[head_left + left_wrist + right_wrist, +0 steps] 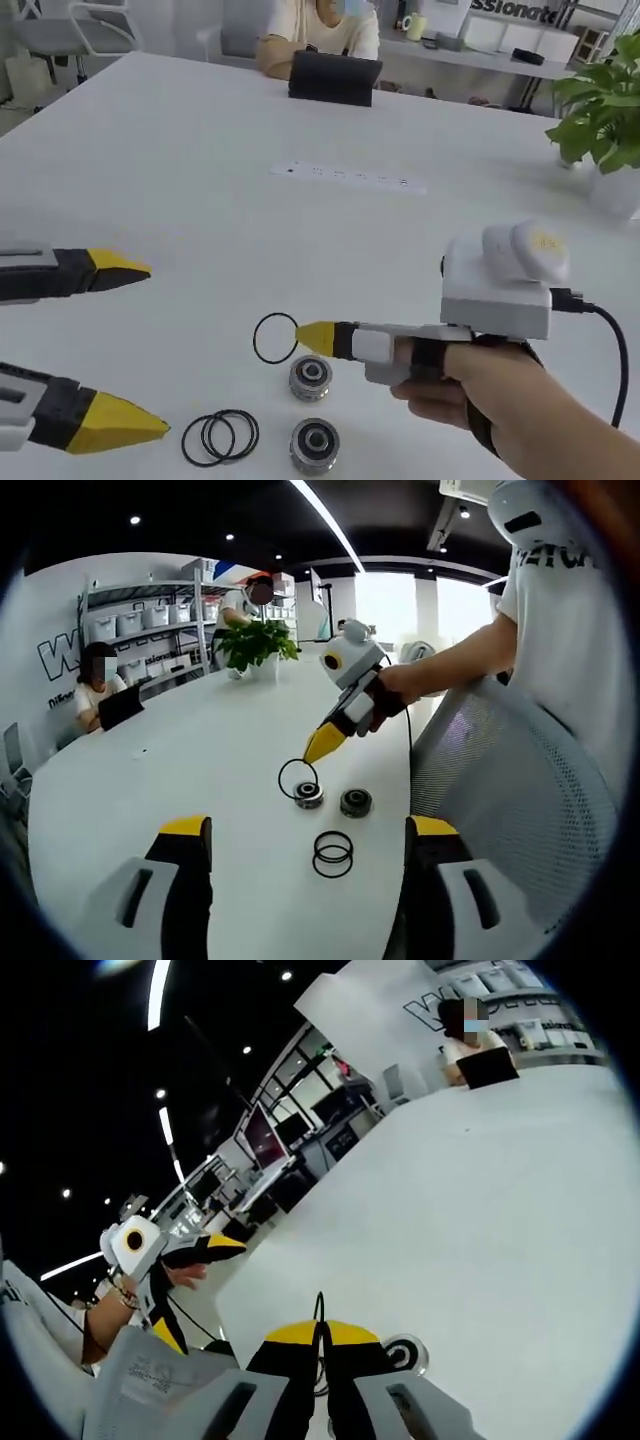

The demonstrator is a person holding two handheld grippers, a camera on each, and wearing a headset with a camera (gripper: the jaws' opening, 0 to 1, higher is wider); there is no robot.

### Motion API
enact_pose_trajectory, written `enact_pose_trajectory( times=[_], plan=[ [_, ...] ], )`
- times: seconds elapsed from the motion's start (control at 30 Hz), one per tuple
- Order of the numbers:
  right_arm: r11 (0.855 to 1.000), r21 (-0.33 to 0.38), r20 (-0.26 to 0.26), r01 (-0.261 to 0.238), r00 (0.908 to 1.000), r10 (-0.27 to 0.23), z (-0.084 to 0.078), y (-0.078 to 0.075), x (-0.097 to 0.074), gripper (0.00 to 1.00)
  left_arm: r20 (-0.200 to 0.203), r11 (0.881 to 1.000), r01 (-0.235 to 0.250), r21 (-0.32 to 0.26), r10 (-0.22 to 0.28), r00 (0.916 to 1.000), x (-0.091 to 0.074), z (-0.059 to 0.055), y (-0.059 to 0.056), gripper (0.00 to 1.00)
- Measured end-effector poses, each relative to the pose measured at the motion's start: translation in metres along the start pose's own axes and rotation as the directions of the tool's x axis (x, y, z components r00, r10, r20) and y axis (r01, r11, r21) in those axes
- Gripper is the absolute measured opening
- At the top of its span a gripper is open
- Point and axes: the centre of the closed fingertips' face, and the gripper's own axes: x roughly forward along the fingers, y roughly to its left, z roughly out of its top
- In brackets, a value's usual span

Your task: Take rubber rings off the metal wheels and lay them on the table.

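- The right gripper [303, 338] has its yellow wedge-shaped tips pressed together on a thin black rubber ring [275, 338]. The ring hangs from them as a round loop low over the smooth white bench [200, 150], toward its near edge. I cannot tell whether the loop touches the bench.
- Two metal wheels stand near that edge. They are short silvery cylinders with dark centres. The farther wheel [311, 377] sits just beside the held ring, and the nearer wheel [314, 445] is closer to the edge.
- A few loose rings [220, 437], thin and black, lie flat and overlapping just left of the nearer wheel.
- The left gripper [158, 349] has black jaws with yellow tips. They are spread wide with nothing between them, over the bench's near left part.
- A long flat white power strip [350, 177] lies mid-bench.
- At the far edge are a black laptop [335, 78] and a leafy green plant [600, 110].
- Wall lettering [515, 12] past the far edge is cut off and reads "ssionate".
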Motion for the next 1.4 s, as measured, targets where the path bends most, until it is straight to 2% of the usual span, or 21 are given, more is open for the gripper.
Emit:
enact_pose_trajectory(
  times=[0.07, 0.2, 0.5, 0.93, 1.17, 1.4],
  plan=[
    [1.000, -0.003, -0.009, -0.008, 0.9999, 0.007, -0.003, 0.002, 0.002, 0.00, 0.006, 1.000, -0.014, -0.011, 0.014, 0.9999, -0.003, -0.007, -0.001, 0.79],
    [1.000, -0.012, -0.032, -0.022, 0.9993, 0.022, -0.009, 0.008, 0.006, 0.00, -0.012, 0.999, -0.017, -0.048, 0.017, 0.9998, -0.006, -0.022, -0.008, 0.81],
    [0.998, -0.026, -0.083, -0.063, 0.9947, 0.061, -0.022, 0.020, 0.014, 0.00, -0.036, 0.996, -0.019, -0.087, 0.016, 0.9992, -0.005, -0.041, -0.018, 0.82],
    [0.993, -0.028, -0.169, -0.113, 0.9799, 0.106, -0.050, 0.033, 0.030, 0.00, -0.039, 0.988, -0.026, -0.150, 0.021, 0.9990, -0.004, -0.051, -0.029, 0.81],
    [0.993, -0.054, -0.212, -0.108, 0.9728, 0.094, -0.064, 0.033, 0.037, 0.00, -0.050, 0.985, -0.033, -0.169, 0.025, 0.9985, -0.006, -0.058, -0.030, 0.81],
    [0.996, -0.047, -0.236, -0.079, 0.9696, 0.066, -0.072, 0.023, 0.039, 0.00, -0.054, 0.983, -0.020, -0.182, 0.011, 0.9985, -0.004, -0.061, -0.035, 0.80]
  ],
)
